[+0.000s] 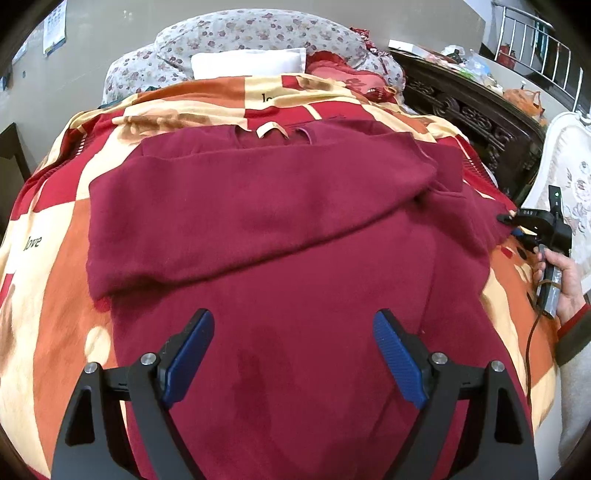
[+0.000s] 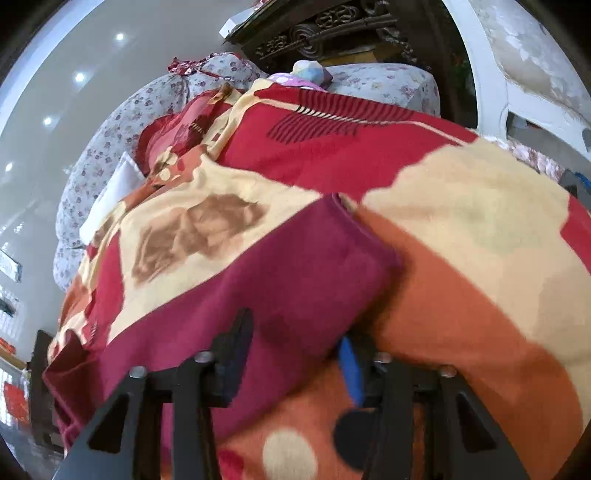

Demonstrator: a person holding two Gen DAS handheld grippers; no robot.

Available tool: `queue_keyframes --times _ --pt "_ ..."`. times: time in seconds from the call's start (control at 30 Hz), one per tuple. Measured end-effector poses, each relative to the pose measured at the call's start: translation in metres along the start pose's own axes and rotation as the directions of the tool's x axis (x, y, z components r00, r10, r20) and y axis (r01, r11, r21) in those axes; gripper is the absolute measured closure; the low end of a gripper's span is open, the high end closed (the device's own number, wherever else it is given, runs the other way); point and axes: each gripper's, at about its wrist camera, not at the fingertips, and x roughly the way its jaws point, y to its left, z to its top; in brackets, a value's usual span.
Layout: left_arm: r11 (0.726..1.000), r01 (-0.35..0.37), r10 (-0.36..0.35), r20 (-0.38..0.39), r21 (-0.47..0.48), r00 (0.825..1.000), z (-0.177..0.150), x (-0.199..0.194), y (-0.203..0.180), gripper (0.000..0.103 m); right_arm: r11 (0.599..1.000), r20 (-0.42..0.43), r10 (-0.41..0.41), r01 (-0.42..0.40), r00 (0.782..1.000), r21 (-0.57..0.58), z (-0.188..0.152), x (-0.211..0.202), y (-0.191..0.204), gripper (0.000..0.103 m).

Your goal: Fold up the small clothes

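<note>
The dark red sweater (image 1: pixel 288 229) lies flat on the patchwork blanket (image 1: pixel 59 229). The left gripper (image 1: pixel 293 354) hangs over it, jaws wide apart. The right gripper (image 2: pixel 295 354) pinches the sweater's edge

You stand in a home bedroom: a bed spread with a red, orange and cream blanket (image 1: pixel 55 229), floral bedding (image 1: pixel 236 29) and a white pillow (image 1: pixel 247 62) heaped at its far end, dark carved wooden furniture (image 1: pixel 472 110) to the right, a white upholstered chair (image 1: pixel 569 177) beside it.
</note>
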Motion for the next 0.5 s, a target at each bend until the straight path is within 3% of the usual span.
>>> queue_keyframes --times 0.03,0.13,0.3,0.43,0.5 --pt "1.0 -0.001 0.001 -0.003 -0.001 1.0 0.001 0.003 0.001 0.016 1.0 0.003 -0.008 0.008 1.0 -0.005 0.002 0.002 0.002 0.092" --pt "1.0 -0.003 0.003 -0.009 0.003 1.0 0.009 0.008 0.004 0.016 1.0 0.025 0.026 -0.027 0.999 0.006 0.006 -0.003 -0.001 0.095" --pt "1.0 -0.018 0.019 0.041 -0.013 0.999 0.03 0.001 0.018 0.016 0.981 0.106 0.189 -0.182 0.976 -0.073 0.014 -0.053 0.037 0.096" --pt "0.998 -0.018 0.023 0.08 -0.064 0.997 0.043 -0.009 0.039 0.016 0.914 0.126 0.348 -0.306 0.929 -0.266 0.01 -0.105 0.114 0.096" --pt "0.994 -0.011 0.021 0.094 -0.105 0.995 0.049 -0.012 0.055 0.016 0.851 0.083 0.421 -0.361 0.903 -0.382 -0.007 -0.124 0.169 0.096"
